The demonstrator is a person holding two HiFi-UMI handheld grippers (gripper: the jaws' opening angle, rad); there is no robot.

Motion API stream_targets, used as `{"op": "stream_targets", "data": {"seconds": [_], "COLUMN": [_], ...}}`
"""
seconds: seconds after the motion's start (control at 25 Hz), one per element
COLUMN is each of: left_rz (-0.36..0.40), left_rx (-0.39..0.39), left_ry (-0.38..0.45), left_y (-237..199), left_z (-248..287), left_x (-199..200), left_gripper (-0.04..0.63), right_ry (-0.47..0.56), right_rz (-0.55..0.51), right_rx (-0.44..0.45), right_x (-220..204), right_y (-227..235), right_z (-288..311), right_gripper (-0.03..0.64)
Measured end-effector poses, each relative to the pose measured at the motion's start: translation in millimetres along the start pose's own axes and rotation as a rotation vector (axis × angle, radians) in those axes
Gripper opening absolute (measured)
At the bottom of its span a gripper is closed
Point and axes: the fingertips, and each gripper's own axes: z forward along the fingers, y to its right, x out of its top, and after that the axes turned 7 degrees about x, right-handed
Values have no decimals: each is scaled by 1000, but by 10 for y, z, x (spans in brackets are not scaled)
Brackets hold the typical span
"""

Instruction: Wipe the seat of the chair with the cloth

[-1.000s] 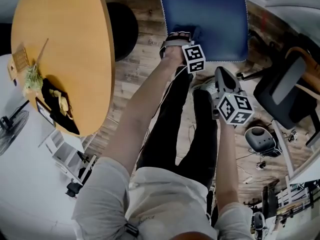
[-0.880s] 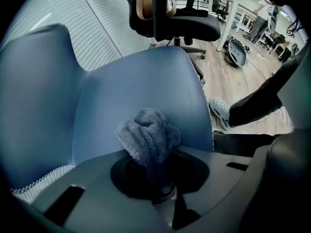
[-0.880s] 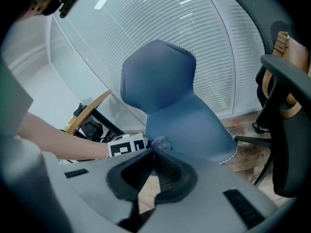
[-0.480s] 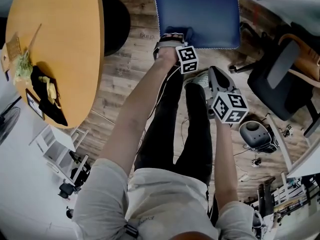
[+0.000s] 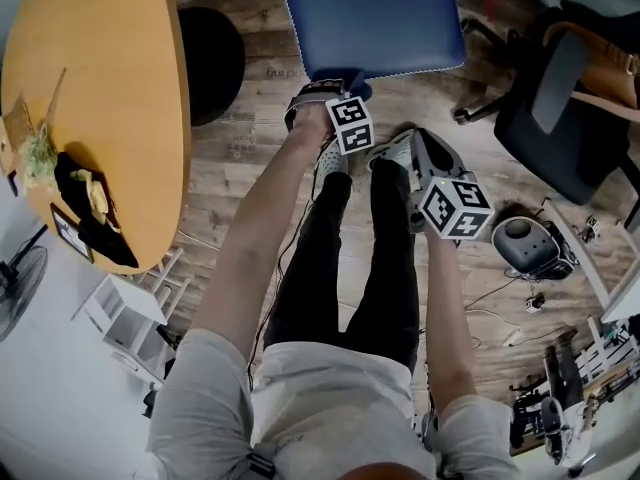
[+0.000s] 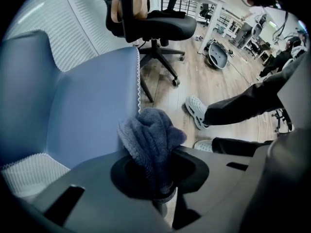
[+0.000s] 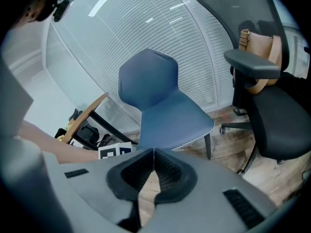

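Left hand-held gripper (image 6: 160, 181) had the cloth (image 6: 150, 142) pinched right at the front edge of the chair's seat (image 5: 370, 18)

The jaws were clamped on the lower part of that fuzzy dark-blue cloth, with the rest bunched up above them, and in the head view the bundle sat right at the near rim of the blue seat. The right hand-held gripper (image 7: 153, 154) was squeezed fully closed with nothing in it, held over the wood floor (image 5: 240, 138) by the person's light shoes (image 5: 395, 153), short of the chair. A black office chair (image 5: 560, 98) stood off to the right and the round wooden counter (image 5: 100, 88) to the left.
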Motion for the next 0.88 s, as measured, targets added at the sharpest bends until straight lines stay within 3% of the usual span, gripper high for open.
{"op": "stream_targets", "data": {"seconds": [0.16,0.4,0.56,0.88], "left_rz": [-117,-432,-602,-792], "left_rx": [19,122,181,245], "left_ry": [67,196,303,495], "left_y": [91,-159,-390,-532], "left_z": [-236,-1089,-1838,-3262], "left_x": [-171,-545,-623,-649], "left_gripper": [83,83,83,83], "right_ry": [33,72,77,129], "right_rz": [1,64,35,-90], "right_rx": [-18,-50,-64,-51], "right_x": [-61,-212,-196,240], "right_y": [-208,-584,-933,-1703], "right_z": [-138,-389,-605,-1060], "right_gripper": [26,26,26,25]}}
